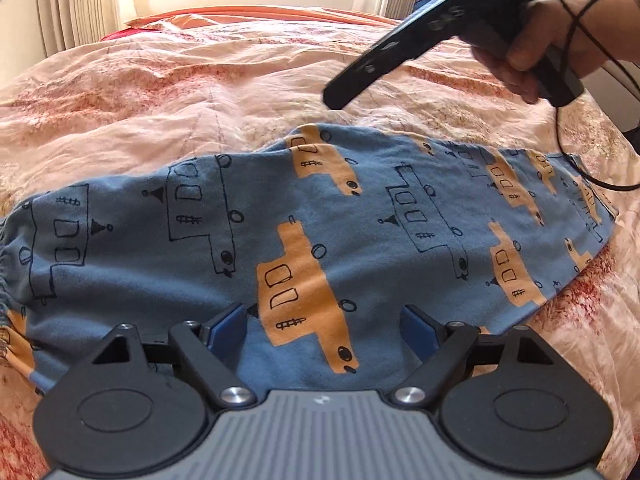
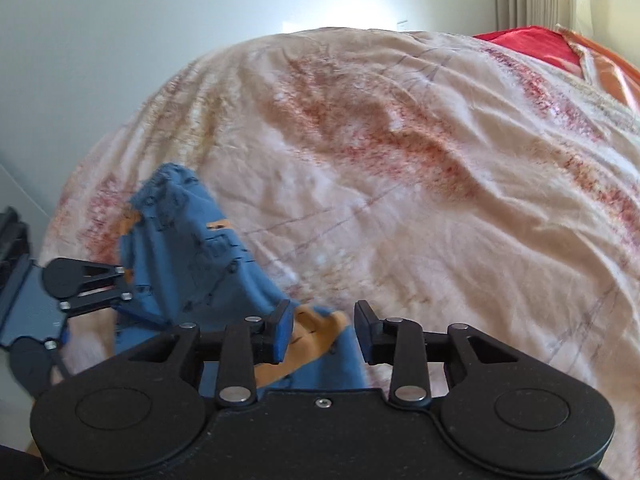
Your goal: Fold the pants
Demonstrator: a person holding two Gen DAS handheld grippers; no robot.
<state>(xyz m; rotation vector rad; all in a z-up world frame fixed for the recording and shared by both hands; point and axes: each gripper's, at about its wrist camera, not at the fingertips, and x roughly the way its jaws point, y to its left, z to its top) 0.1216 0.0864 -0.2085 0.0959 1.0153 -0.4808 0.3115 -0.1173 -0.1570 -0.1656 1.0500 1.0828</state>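
Blue pants (image 1: 160, 272) printed with orange and outlined vehicles lie flat across the bed, the gathered waistband at the left edge of the left wrist view. My left gripper (image 1: 324, 316) hovers low over their near edge, its blue pads (image 1: 230, 320) spread wide with nothing between them. A hand holds my right gripper (image 1: 334, 98) in the air above the pants' far edge, gripping nothing. In the right wrist view the right gripper (image 2: 324, 320) has its jaws apart over an end of the pants (image 2: 188, 248), and the left gripper (image 2: 92, 280) shows at the left.
A wrinkled pink and cream quilt (image 1: 160, 92) covers the whole bed. An orange pillow (image 1: 260, 14) and a red cloth (image 2: 532, 46) lie at the head, by curtains and a window. A black cable (image 1: 560, 136) hangs from the right gripper over the pants' right end.
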